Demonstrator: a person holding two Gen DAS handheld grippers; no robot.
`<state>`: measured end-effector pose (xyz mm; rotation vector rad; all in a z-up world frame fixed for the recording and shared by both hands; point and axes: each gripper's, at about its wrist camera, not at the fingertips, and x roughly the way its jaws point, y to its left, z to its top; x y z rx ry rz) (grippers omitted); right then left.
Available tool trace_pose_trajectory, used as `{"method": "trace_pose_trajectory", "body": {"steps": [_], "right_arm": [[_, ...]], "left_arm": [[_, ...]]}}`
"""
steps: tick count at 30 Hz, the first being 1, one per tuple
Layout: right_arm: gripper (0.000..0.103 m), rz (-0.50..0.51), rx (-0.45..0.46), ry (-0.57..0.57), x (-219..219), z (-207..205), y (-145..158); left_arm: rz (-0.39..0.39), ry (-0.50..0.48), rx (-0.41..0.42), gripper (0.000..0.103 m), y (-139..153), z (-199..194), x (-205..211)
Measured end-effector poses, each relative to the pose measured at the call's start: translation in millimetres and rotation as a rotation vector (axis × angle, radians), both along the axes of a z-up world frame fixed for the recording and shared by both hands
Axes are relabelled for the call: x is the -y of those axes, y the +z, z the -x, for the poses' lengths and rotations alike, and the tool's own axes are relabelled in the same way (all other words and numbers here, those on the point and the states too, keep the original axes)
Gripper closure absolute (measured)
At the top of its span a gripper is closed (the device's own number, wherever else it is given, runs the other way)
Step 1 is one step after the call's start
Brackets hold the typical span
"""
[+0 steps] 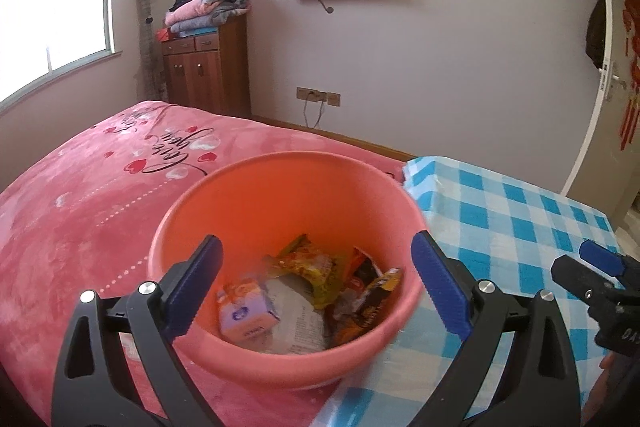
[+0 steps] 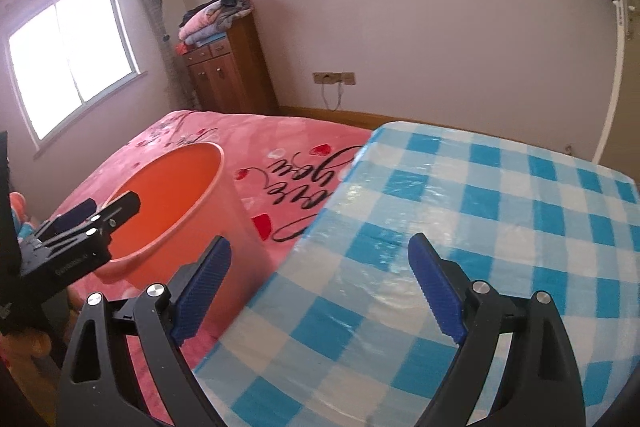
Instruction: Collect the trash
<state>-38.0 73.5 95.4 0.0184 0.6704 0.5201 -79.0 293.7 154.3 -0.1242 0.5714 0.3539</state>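
Orange plastic bucket (image 1: 280,211), standing on the pink bedspread (image 1: 80,227) beside the checked table (image 2: 480,227), holds light, crinkly wrappers (image 1: 308,263) best pinched at an edge; left gripper (image 1: 316,287) and right gripper (image 2: 320,287) gape wide, empty.

We see a bed (image 1: 72,219) covered by a pink blanket (image 2: 288,147) printed with red and white hearts and black script lettering. An orange bucket (image 1: 280,195) seems to stand on that blanket, just beside the edge of a table (image 2: 500,227) spread with a blue-and-white checked cloth under clear plastic; we cannot tell whether bucket and table touch. The part of the checked cloth that we can see carries nothing, and the blanket around the bucket lies smooth and flat.
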Motion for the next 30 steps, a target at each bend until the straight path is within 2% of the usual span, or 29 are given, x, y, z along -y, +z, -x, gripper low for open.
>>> {"method": "trace_pose_trajectory", "body": {"steps": [10,30], "right_arm": [[0.014,0.02,0.017,-0.1,45,9,-5],[0.014,0.077,0.044,-0.331,155,45,-22]], "left_arm": [[-0.005,-0.098,0.008,0.007,2,-4,47],[0.004,-0.295,-0.033,0.007,-25,-10,142]]}}
